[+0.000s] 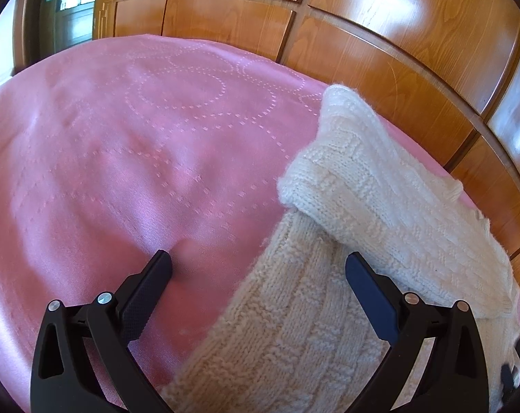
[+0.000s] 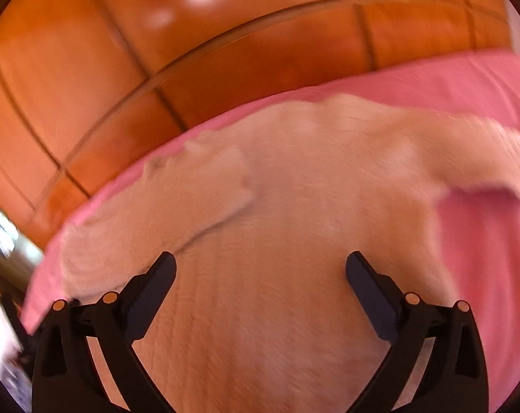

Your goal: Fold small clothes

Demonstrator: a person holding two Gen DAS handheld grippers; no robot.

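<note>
A cream knitted sweater (image 1: 346, 241) lies on a pink bedspread (image 1: 122, 155). In the left wrist view a sleeve is folded across the body, its cuff (image 1: 294, 186) pointing left. My left gripper (image 1: 258, 265) is open and empty, low over the sweater's left edge, its left finger over the pink cloth. In the blurred right wrist view the sweater (image 2: 294, 223) fills the middle, with a sleeve (image 2: 205, 175) folded in on the left. My right gripper (image 2: 260, 265) is open and empty just above the sweater's body.
A glossy wooden wardrobe (image 1: 397, 51) with panelled doors stands right behind the bed's far edge; it also shows in the right wrist view (image 2: 156, 51). Pink bedspread (image 2: 483, 241) shows to the right of the sweater. A dark doorway (image 1: 71, 7) is at far left.
</note>
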